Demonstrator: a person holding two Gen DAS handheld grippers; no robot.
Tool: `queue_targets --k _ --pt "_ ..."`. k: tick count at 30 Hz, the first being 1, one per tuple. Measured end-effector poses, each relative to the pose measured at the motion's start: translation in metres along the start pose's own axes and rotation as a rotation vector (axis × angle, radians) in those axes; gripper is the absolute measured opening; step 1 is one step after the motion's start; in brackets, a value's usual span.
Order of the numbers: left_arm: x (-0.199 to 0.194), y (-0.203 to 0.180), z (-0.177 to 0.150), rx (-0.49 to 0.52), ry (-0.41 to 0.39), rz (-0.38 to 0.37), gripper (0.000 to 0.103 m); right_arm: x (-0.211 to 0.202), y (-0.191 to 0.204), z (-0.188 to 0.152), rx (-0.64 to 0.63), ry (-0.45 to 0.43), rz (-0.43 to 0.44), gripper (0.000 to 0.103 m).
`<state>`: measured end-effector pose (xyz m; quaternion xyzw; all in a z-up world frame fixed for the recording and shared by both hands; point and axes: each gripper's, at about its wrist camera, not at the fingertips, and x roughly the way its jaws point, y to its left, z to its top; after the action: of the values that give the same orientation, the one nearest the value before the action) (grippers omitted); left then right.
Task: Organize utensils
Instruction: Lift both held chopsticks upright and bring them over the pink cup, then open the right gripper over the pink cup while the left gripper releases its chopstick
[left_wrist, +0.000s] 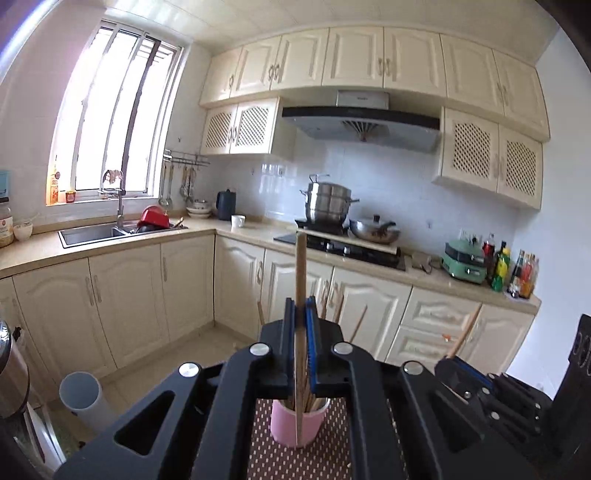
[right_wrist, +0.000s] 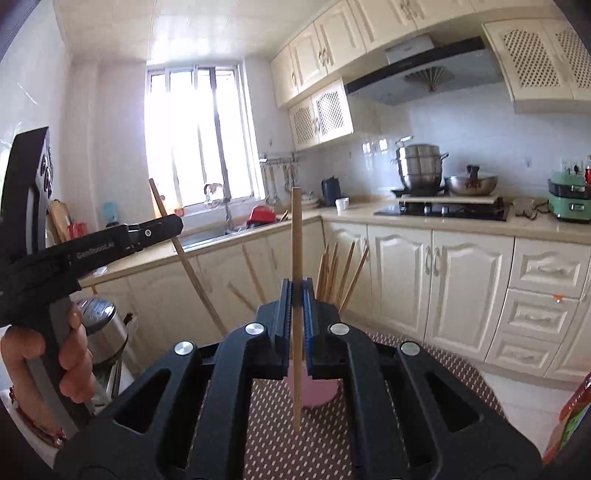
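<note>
A pink cup (left_wrist: 295, 424) holding several wooden chopsticks stands on a brown dotted mat (left_wrist: 303, 461). My left gripper (left_wrist: 301, 306) is shut on one wooden chopstick (left_wrist: 300, 266), held upright just in front of and above the cup. My right gripper (right_wrist: 296, 290) is shut on another wooden chopstick (right_wrist: 296, 236), upright above the mat, with the pink cup (right_wrist: 314, 391) just behind it. The right gripper also shows at the right of the left wrist view (left_wrist: 448, 360). The left gripper shows at the left of the right wrist view (right_wrist: 166, 225), with its chopstick (right_wrist: 184, 254) slanted.
A white cylinder (left_wrist: 83, 398) and a steel pot (left_wrist: 11, 373) stand at the left. A steel bin (right_wrist: 107, 328) sits beside the mat (right_wrist: 443, 362). An orange-green packet (right_wrist: 569, 417) lies at the right. Kitchen cabinets, sink (left_wrist: 92, 232) and stove (left_wrist: 351, 247) lie beyond.
</note>
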<state>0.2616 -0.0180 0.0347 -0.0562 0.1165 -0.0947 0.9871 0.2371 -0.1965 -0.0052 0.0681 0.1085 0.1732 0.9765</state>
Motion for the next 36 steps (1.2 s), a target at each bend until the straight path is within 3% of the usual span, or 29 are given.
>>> queue_targets --k 12,28,36 --pt "0.049 0.004 0.010 -0.031 -0.046 0.034 0.006 0.030 -0.011 0.025 -0.013 -0.092 -0.019 0.006" --pt "0.088 -0.003 -0.025 0.049 0.019 0.008 0.006 0.066 -0.014 0.019 0.023 -0.090 -0.022 0.006" --pt "0.103 -0.005 -0.043 0.087 0.092 -0.003 0.006 0.075 -0.013 0.017 0.026 -0.096 -0.027 0.006"
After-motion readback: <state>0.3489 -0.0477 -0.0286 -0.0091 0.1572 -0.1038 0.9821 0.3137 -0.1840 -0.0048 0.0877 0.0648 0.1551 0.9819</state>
